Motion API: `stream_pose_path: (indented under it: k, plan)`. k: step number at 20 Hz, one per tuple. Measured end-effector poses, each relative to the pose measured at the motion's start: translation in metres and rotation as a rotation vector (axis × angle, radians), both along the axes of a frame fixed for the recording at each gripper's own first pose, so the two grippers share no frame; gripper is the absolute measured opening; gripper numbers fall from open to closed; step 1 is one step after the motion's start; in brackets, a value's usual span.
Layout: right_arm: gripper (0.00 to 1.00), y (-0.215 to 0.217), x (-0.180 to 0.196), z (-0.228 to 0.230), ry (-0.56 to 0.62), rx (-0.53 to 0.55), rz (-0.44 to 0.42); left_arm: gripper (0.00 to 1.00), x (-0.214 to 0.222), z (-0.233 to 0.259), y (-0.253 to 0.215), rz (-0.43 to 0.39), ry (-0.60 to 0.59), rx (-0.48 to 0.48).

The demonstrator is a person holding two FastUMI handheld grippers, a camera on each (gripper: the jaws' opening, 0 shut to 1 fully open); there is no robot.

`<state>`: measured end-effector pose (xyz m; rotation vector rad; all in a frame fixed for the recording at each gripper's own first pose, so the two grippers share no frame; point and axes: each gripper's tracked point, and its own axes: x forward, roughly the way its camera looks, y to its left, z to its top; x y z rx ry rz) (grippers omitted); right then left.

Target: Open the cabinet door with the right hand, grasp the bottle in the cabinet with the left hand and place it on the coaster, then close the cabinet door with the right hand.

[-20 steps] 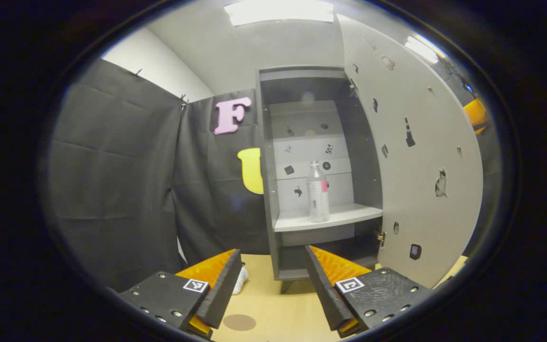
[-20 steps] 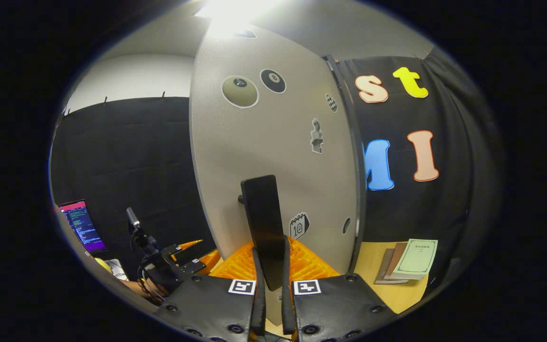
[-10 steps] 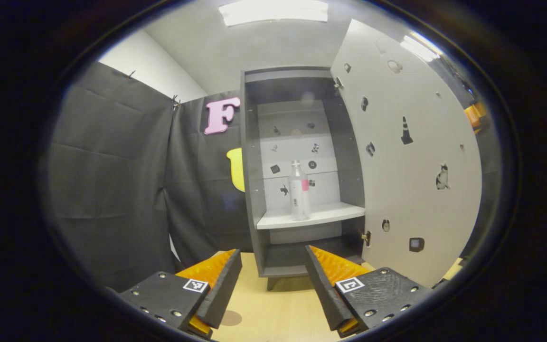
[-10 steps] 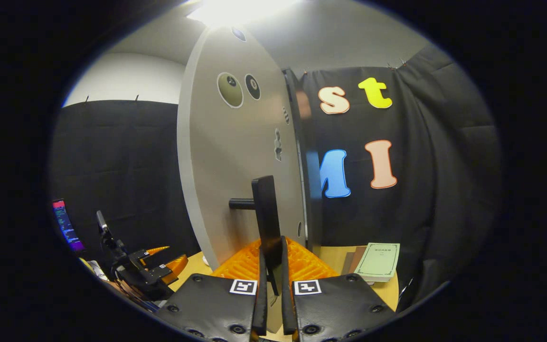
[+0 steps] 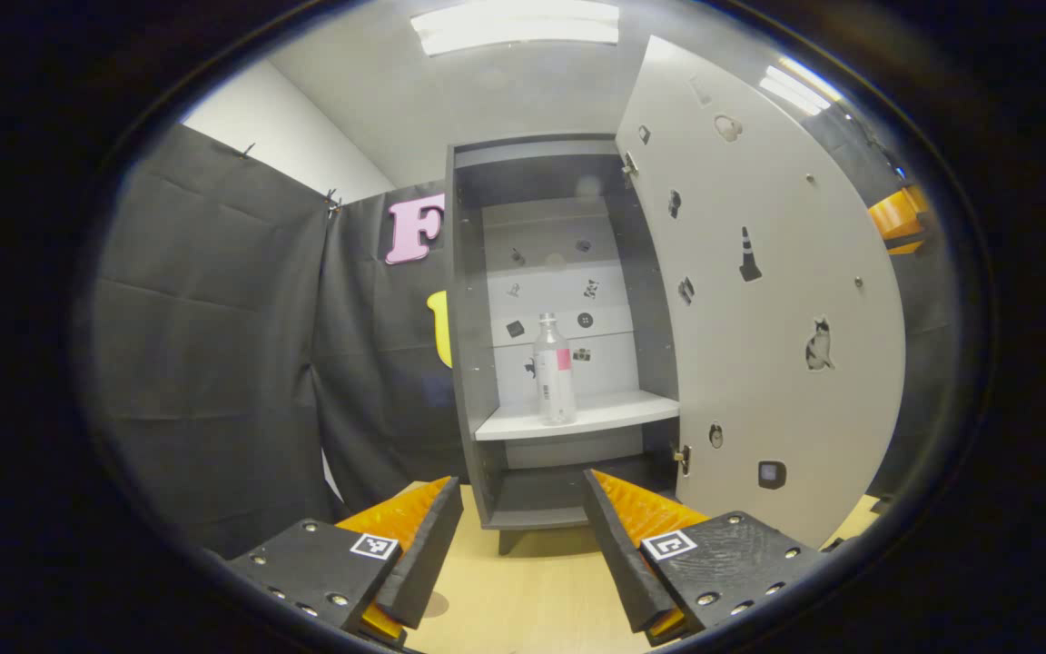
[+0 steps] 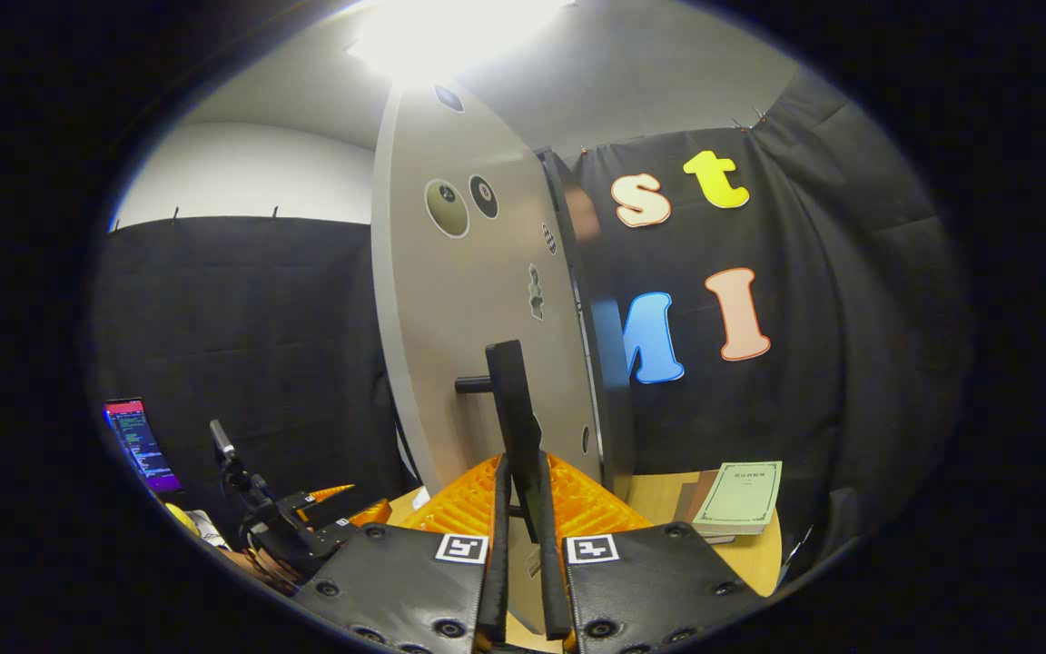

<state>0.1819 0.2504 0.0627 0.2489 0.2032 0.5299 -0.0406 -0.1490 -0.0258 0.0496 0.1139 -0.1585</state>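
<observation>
While door handle point(image 6: 516, 427) stays clamped between both fingers of right gripper point(image 6: 523, 554), cabinet door point(image 5: 759, 300) is seen swung wider than second ago. Left gripper point(image 5: 523, 545) is held spread, nothing gripped, short of cabinet point(image 5: 468, 363). Bottle point(image 5: 554, 371) is stood upright on shelf point(image 5: 605, 418), shifted leftward in left gripper view; pink label unreadable.

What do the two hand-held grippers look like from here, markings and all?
Each hand-held gripper, left and right, has two black wedge-shaped finger blocks studded with silver screws, each carrying a small square black-and-white marker tag. The inner faces are ribbed. In the right gripper view the left one shows farther off, on a black frame with a short post.
</observation>
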Motion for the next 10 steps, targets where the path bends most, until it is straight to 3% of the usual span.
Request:
stream_pose_path:
  k: [1,3,7,10]
  plan:
    - [0.17,-0.012,-0.001,0.002,-0.008,-0.002,-0.037,0.82,0.002,0.0,-0.006,-0.01,0.002,-0.001]
    - [0.07,-0.04,-0.002,-0.001,-0.004,-0.009,-0.106,0.8,0.005,0.006,-0.018,-0.033,-0.006,-0.008]
    - [0.24,-0.091,0.005,-0.013,-0.014,-0.059,-0.287,0.84,0.018,0.02,-0.039,-0.099,-0.02,-0.012]
    - [0.87,-0.119,0.008,-0.025,-0.021,-0.144,-0.394,0.82,0.042,0.029,-0.048,-0.129,-0.025,-0.024]
